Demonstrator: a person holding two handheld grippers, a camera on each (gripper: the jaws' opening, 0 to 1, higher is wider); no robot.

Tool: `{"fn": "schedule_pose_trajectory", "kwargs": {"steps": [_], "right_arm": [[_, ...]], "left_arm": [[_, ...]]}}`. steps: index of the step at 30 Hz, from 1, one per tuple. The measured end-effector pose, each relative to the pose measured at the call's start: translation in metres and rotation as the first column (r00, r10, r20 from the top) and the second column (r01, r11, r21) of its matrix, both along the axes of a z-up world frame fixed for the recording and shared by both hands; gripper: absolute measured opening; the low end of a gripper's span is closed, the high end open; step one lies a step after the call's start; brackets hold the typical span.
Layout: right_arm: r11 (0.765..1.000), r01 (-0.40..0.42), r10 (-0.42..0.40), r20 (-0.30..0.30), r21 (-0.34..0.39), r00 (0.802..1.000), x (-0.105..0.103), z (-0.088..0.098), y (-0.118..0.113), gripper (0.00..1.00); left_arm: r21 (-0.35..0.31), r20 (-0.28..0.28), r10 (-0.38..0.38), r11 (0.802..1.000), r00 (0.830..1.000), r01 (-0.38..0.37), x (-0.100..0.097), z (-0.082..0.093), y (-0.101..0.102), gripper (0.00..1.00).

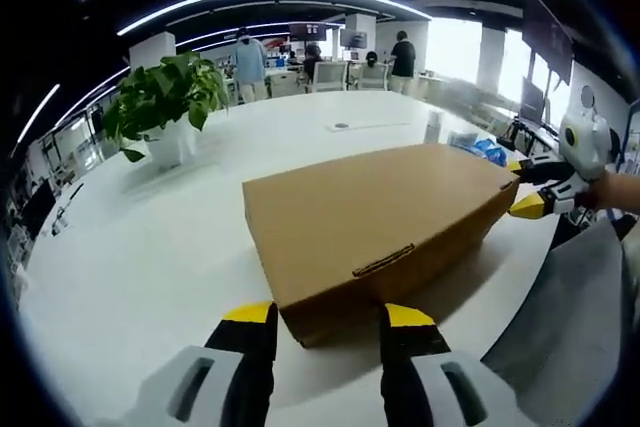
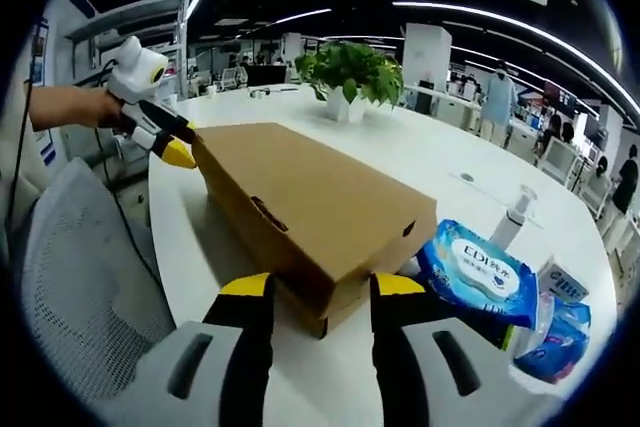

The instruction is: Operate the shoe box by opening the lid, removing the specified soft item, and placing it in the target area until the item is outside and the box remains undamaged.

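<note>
Left gripper view: potted plant [image 1: 165,102] far left on white table [image 1: 140,247]. Shoe box [image 1: 385,219], brown cardboard, lid closed, long axis running from left gripper [image 1: 328,317] to right gripper [image 1: 528,187]. Left jaws apart, straddling near box corner. Right jaws apart at far corner.

Right gripper view: left gripper [image 2: 176,142] at far box corner; box [image 2: 300,205] between both grippers; right gripper [image 2: 322,287] jaws apart at near end. Right of box: spray bottle [image 2: 512,215], blue wipes pack [image 2: 478,269] marked "EDI".
</note>
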State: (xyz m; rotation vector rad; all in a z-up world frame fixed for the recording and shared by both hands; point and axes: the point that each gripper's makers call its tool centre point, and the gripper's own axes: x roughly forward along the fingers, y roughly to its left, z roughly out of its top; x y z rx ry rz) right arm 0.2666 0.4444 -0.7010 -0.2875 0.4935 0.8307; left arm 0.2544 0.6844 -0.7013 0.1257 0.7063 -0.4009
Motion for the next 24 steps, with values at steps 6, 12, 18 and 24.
{"fn": "schedule_pose_trajectory", "kwargs": {"steps": [6,12,18,24], "right_arm": [[1.000,0.016,-0.016,-0.020,0.006,1.000,0.001,-0.004,0.000,0.34],[1.000,0.017,-0.018,-0.030,-0.007,0.999,0.001,-0.009,0.000,0.33],[1.000,0.010,-0.011,-0.038,-0.022,0.999,0.001,-0.013,0.000,0.33],[0.999,0.006,-0.007,-0.042,-0.038,0.999,0.001,-0.017,0.000,0.32]], "left_arm": [[0.001,-0.006,0.009,1.000,1.000,-0.009,0.001,-0.005,0.000,0.40],[0.003,-0.014,0.011,1.000,1.000,-0.011,0.001,-0.009,0.000,0.40],[0.004,-0.026,0.013,1.000,1.000,-0.013,0.001,-0.014,0.000,0.39],[0.006,-0.042,0.015,1.000,0.999,-0.015,0.002,-0.019,0.001,0.39]]}}
